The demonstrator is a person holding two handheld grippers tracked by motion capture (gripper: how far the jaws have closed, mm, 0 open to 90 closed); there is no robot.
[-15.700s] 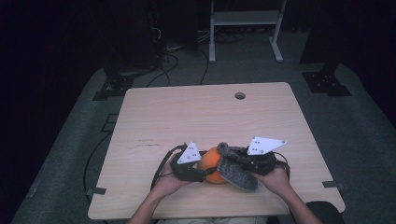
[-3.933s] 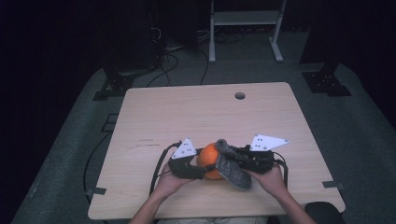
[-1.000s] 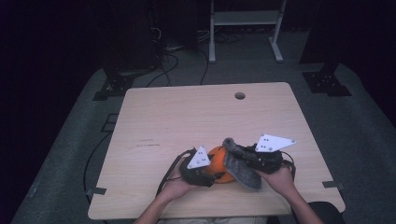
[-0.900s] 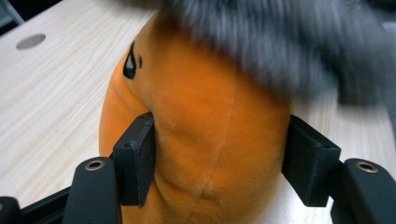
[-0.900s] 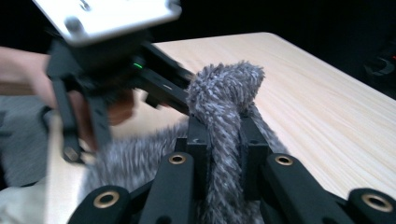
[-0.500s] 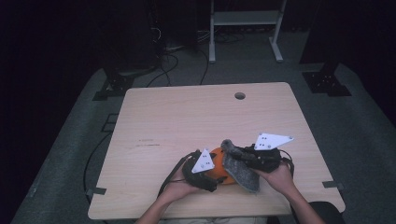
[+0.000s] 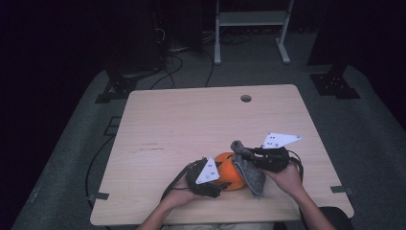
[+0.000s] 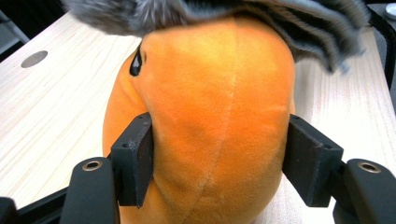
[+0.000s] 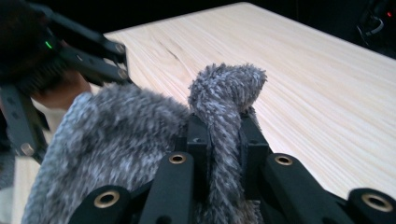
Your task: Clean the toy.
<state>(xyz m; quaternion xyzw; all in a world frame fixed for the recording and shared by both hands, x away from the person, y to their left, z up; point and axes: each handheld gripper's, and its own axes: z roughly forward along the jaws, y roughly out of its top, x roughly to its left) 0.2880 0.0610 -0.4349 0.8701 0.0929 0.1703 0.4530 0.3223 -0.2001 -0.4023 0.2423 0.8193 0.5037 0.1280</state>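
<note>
Our left tool, jaws just closing, squeezes the round orange plush toy; our right tool pinches the fuzzy grey knitted cloth, which could slip free if tugged.

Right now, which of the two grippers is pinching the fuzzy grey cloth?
The right gripper: its jaws clamp a fold of the grey sock. The left gripper squeezes the orange plush toy.
</note>
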